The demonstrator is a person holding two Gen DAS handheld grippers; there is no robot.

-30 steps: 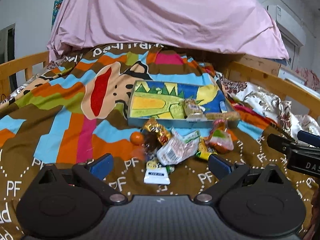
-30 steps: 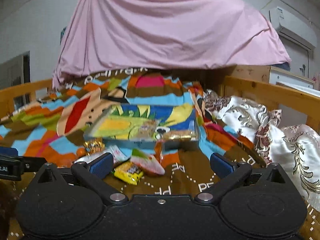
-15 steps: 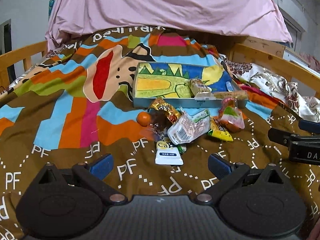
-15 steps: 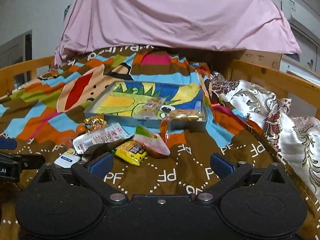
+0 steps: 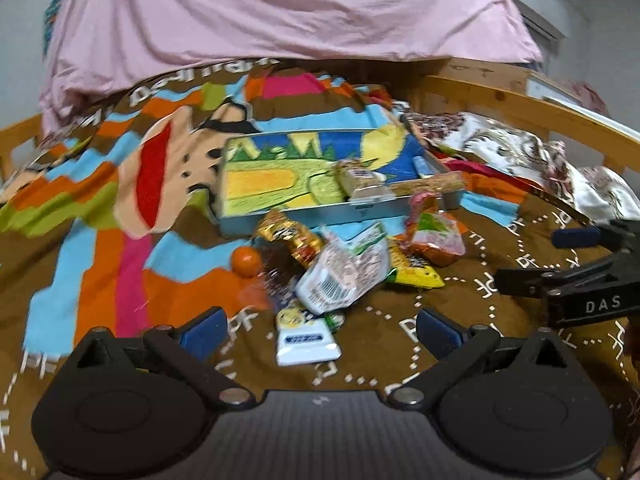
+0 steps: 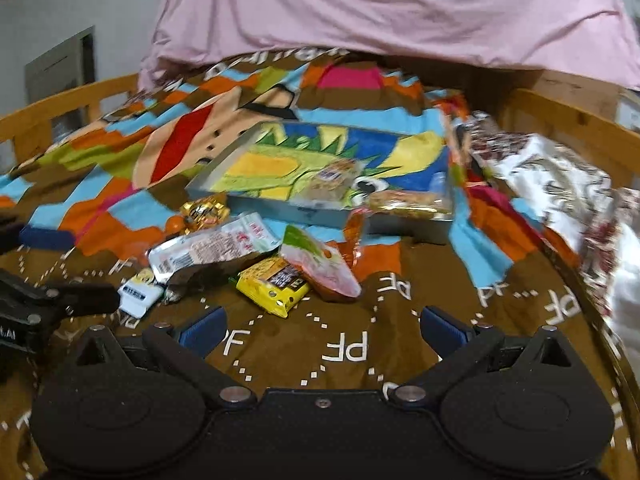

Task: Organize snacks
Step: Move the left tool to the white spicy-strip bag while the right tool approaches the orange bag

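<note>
left wrist view: the left gripper (image 5: 320,326) hangs with jaws wide and empty over a soft brown blanket (image 5: 460,296). a crinkly foil snack pile (image 5: 344,264) lies just ahead, its flat white packet (image 5: 306,344) between the blue pads. behind it sits a shallow metal tray (image 5: 320,216).

right wrist view: the right gripper (image 6: 322,326) is spread wide, holding nothing, bare blanket beneath. a yellow packet (image 6: 274,286) lies nearest; a wooden rail (image 6: 568,128) borders the right.
</note>
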